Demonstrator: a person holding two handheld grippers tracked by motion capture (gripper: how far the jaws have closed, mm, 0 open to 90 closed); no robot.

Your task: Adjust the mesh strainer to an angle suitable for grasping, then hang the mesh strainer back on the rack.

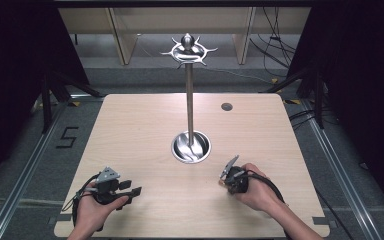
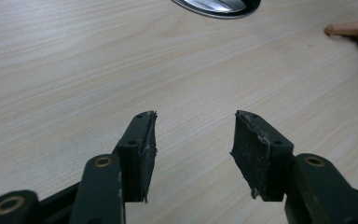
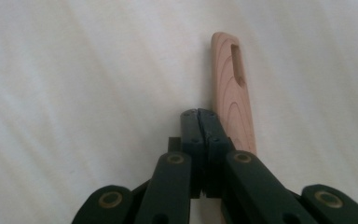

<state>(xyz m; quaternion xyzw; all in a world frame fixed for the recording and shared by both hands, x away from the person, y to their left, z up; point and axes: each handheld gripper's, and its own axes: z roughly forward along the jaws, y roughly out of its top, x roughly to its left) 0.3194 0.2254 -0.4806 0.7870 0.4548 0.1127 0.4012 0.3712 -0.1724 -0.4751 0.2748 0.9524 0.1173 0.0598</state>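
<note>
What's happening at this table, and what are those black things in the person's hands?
A person sits at a wooden table with a hand-held gripper in each hand. The right gripper has its jaws shut, and a flat wooden handle with a slot sticks out just past them; whether it is pinched or lies beside them is unclear. The left gripper is open with nothing in it, low over the tabletop. Mid-table stands a tall metal hook stand with nothing on its hooks.
</note>
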